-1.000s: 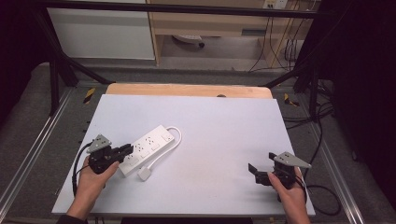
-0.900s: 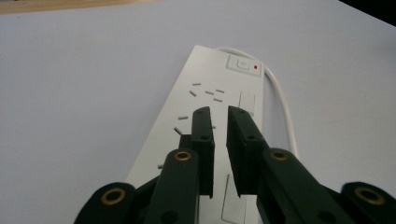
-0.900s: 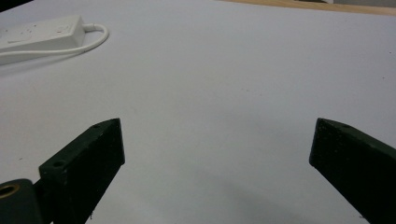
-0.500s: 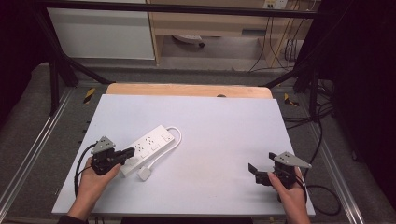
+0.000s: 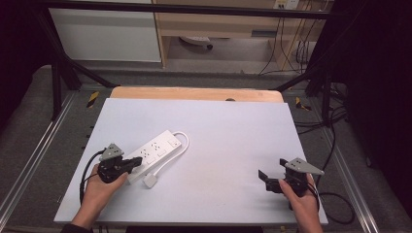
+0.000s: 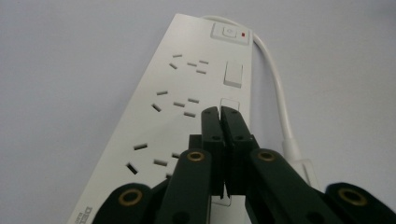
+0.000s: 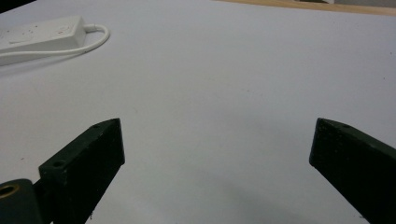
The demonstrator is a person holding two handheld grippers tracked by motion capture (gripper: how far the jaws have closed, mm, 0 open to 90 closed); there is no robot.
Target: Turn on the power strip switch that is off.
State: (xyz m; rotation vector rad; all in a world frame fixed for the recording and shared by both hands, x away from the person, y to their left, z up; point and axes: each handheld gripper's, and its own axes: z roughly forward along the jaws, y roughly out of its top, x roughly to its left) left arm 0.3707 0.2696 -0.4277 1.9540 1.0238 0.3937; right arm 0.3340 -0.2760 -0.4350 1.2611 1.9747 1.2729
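1. The left gripper [image 6: 220, 112] hangs over the near end of the white power strip [image 5: 155, 150]; its jaws have just been closing and now meet, pads together, with nothing between them.
2. Whether its tips touch the strip's face I cannot tell.
3. The right gripper [image 5: 266, 178] sits well apart from the strip, jaws spread wide over the bare table [image 5: 233, 131], holding nothing.
4. The strip lies slantwise, its cable [image 5: 180, 145] looping beside it to a plug [image 5: 150, 180].
5. The left gripper hides the strip's near end.
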